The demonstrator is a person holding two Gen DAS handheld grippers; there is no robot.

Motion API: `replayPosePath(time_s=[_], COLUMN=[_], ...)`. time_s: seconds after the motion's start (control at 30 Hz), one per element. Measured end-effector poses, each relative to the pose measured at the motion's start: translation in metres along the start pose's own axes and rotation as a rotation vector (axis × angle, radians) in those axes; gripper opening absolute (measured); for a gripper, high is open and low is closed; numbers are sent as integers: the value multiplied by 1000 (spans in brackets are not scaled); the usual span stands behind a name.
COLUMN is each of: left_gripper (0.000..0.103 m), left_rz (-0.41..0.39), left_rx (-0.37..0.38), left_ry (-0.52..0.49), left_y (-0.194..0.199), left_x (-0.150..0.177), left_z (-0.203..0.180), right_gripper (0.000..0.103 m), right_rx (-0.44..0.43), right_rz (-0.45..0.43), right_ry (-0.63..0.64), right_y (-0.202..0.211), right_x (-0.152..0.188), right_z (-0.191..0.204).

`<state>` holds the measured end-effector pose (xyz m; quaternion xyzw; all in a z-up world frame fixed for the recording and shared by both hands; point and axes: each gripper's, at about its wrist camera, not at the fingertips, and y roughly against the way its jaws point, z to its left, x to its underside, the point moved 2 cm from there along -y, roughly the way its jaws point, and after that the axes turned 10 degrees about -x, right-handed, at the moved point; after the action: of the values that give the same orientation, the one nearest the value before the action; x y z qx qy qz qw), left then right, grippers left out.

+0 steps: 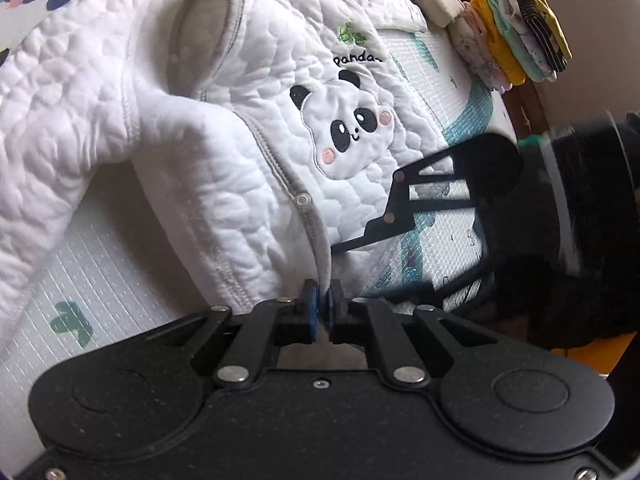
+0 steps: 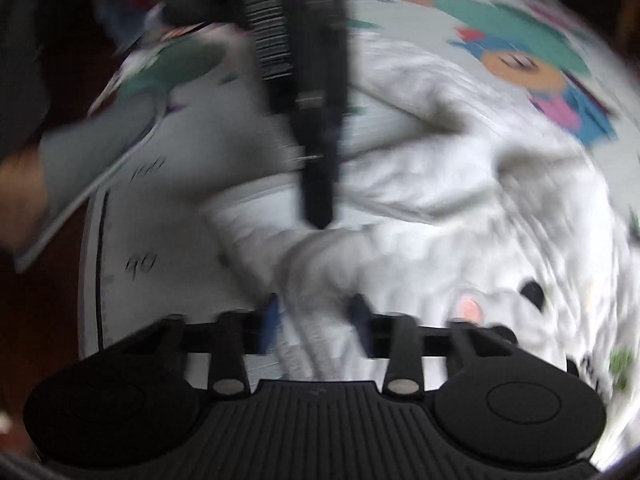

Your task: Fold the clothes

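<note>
The quilted jacket [image 1: 224,152] lies spread on the play mat [image 1: 116,276] straight ahead of my left gripper [image 1: 323,304], my right gripper [image 1: 348,246] reaches in from the right at its hem, and a stack of folded clothes [image 1: 516,32] sits beyond the mat's far right edge.

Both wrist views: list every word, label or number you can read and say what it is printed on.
"panda": stitched in black on the white quilted baby jacket, above the panda face patch.
Small black marks on the play mat near the right gripper: too small to read.
Right wrist view: black stitching at the jacket's lower right edge and marks on the mat are too blurred to read.
</note>
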<state>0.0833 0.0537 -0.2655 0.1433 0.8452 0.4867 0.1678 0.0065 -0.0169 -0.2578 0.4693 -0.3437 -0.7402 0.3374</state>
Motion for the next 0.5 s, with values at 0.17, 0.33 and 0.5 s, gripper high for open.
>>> replayPosePath(time_s=[0.17,0.33,0.5], left_gripper=[4,4,4], left_rz=[4,-34,-50], left_rx=[12,84,113], left_ry=[8,15,53], left_y=[-1,8,-6], left_x=[0,0,-9], left_z=[3,0,-5], right_gripper=[14,13,13], right_rx=[-32,-77,-116], right_rz=[-68,-290,-585], right_ry=[-138,-384,-722], right_y=[16,75,139], right_x=[8,29,76], right_z=[-24,-47,-80])
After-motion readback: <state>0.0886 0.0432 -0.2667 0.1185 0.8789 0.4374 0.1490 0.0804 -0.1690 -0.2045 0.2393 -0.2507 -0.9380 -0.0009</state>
